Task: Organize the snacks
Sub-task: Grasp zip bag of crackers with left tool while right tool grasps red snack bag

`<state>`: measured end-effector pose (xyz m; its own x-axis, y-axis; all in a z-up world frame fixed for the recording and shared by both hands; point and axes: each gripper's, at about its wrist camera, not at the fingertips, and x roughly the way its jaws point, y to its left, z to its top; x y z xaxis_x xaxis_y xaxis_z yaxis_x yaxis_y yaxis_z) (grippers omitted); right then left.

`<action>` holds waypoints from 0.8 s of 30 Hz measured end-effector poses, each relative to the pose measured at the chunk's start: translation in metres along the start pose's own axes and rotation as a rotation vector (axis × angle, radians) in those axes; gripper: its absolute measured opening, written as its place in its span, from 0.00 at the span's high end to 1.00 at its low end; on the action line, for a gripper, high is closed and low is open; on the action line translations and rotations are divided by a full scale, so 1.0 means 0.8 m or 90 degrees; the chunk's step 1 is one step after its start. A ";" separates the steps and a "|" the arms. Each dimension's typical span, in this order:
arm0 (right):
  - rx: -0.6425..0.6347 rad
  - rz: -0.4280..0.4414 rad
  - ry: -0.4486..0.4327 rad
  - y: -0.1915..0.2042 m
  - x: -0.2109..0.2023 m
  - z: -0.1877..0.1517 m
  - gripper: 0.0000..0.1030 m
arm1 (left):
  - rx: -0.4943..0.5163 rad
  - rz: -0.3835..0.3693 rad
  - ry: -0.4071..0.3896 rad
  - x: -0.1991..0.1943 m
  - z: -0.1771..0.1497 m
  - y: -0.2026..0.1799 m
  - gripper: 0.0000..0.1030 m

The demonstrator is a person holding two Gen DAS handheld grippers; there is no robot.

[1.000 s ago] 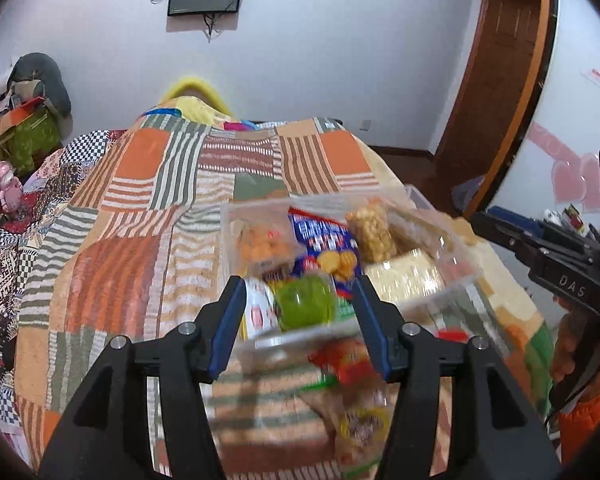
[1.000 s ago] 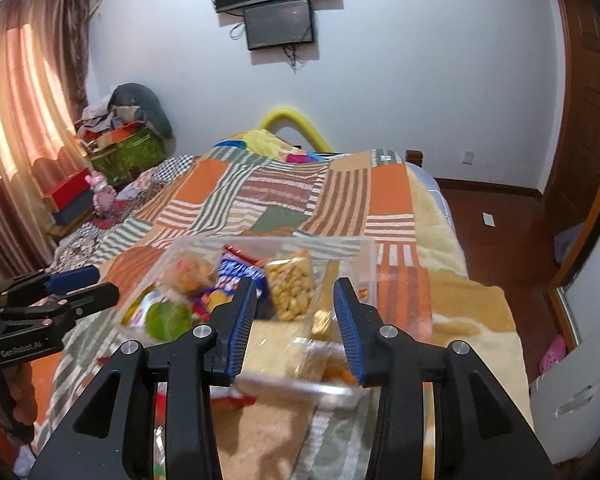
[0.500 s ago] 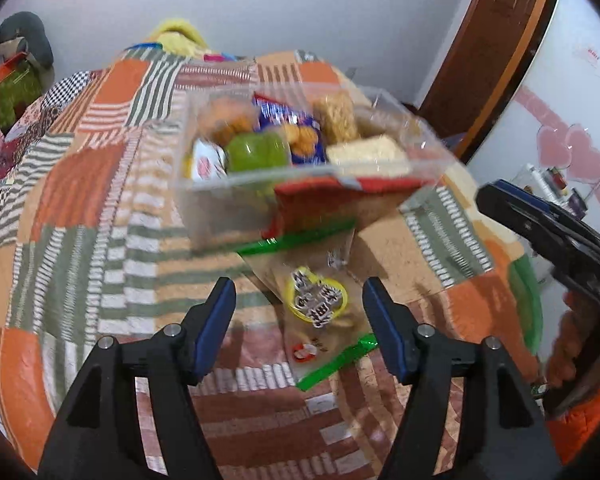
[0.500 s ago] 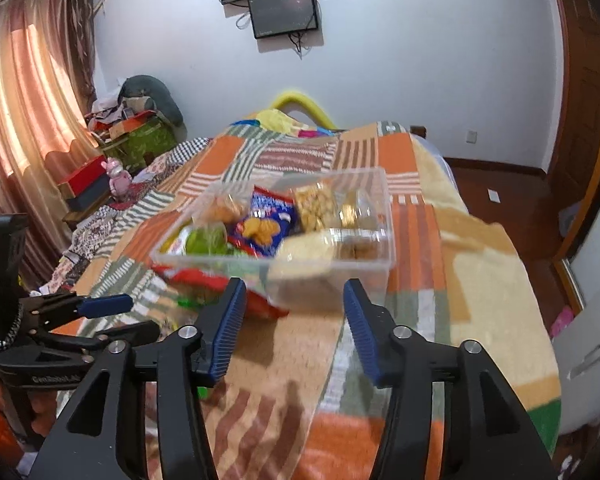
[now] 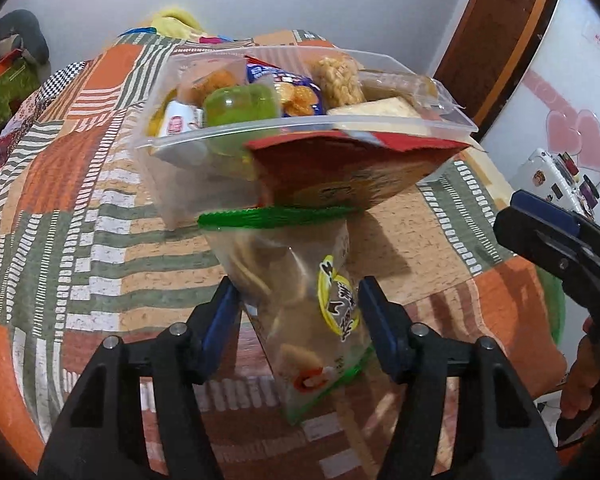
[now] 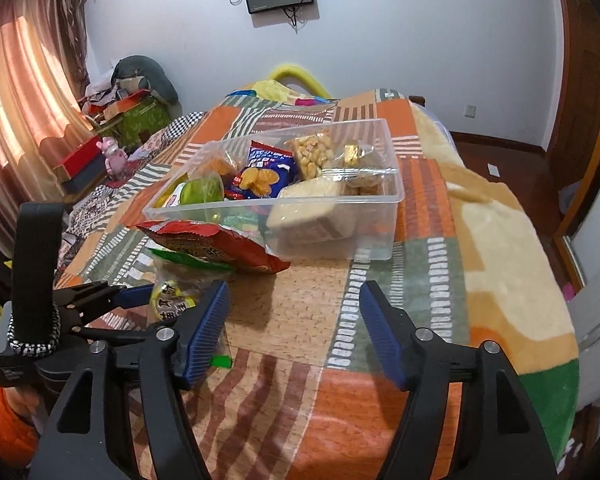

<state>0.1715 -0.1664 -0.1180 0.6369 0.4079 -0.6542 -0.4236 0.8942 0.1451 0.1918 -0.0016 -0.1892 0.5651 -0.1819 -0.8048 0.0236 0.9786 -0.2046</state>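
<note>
**Tongs down on the loose bag**

Our left tongs have dropped from the clear bin to straddle the green-edged snack bag on the bed, jaws wide, not yet pinching. Right tongs hang open, empty. Pickup comes next.

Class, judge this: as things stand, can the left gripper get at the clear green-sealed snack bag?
Probably yes: the left gripper is open with the clear snack bag already between its fingers; nothing blocks it.

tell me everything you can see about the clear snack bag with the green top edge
The clear snack bag is see-through plastic with a green sealed strip, a yellow-and-black label and pale biscuits inside. It lies on the patchwork blanket, its top tucked under the red bag. The open left gripper straddles it; contact is unclear.
</note>
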 end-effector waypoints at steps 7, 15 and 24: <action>-0.003 -0.001 -0.002 0.005 -0.003 -0.002 0.35 | 0.003 0.041 -0.012 -0.033 -0.017 0.042 0.54; -0.012 0.007 0.001 0.025 0.008 0.010 0.30 | -0.001 0.047 -0.014 -0.049 -0.029 0.081 0.55; -0.027 0.012 0.105 0.071 0.085 -0.003 0.30 | -0.010 0.025 -0.026 -0.041 -0.035 0.087 0.54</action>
<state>0.1893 -0.0886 -0.1564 0.5155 0.3858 -0.7651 -0.4640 0.8763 0.1293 0.1522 0.0698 -0.1926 0.5980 -0.1389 -0.7894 -0.0124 0.9832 -0.1824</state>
